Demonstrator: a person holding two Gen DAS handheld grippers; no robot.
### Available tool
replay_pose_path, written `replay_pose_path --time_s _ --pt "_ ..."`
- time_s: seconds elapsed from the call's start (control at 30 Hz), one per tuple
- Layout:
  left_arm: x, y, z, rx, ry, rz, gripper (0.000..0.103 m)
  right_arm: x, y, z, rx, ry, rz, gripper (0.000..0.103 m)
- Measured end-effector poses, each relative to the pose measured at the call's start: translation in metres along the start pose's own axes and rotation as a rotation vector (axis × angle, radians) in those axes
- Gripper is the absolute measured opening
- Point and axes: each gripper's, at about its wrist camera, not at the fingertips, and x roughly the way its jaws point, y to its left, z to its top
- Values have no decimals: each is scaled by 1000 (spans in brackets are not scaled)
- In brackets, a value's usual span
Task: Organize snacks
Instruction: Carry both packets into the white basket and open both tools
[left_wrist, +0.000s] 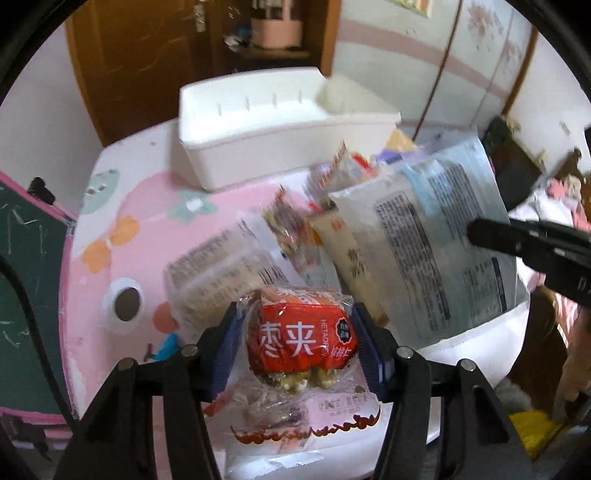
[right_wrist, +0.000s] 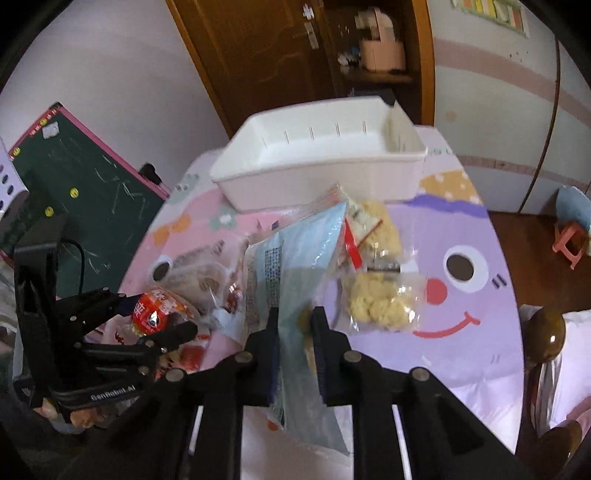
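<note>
My left gripper (left_wrist: 297, 338) is shut on a small red snack packet (left_wrist: 301, 338) with white Chinese letters, held just above the table; the packet also shows in the right wrist view (right_wrist: 155, 314). My right gripper (right_wrist: 293, 325) is shut on a large pale blue snack bag (right_wrist: 299, 266), lifted on edge; the bag shows in the left wrist view (left_wrist: 439, 243). A white empty plastic bin (left_wrist: 266, 133) stands at the table's far side, also in the right wrist view (right_wrist: 321, 158). Loose snack packs lie between the bin and the grippers.
The round table (right_wrist: 461, 332) has a pink and purple cartoon cover. Clear bags of yellow puffed snacks (right_wrist: 380, 291) lie right of my right gripper. A clear cracker pack (left_wrist: 218, 273) lies beside the red packet. A green chalkboard (right_wrist: 85, 192) leans at the left. A wooden door (right_wrist: 258, 55) is behind.
</note>
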Motion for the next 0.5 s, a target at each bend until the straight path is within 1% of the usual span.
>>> replay_pose_path --time_s 0.07,0.17,0.3,0.4,0.5 --pt "-18 2 10 -12 -36 13 57 -12 4 9 -16 -35 -4 15" --pt "-46 5 37 -21 -92 53 57 -29 8 28 -45 -94 -20 15" --pt "-71 11 79 -29 -152 75 57 -50 9 67 -85 -185 -54 15" --pt "-83 13 121 -19 -183 118 57 -62 8 105 -107 -264 -97 15" --pt "-88 17 161 -15 -221 161 58 -64 3 142 -96 -322 -131 15"
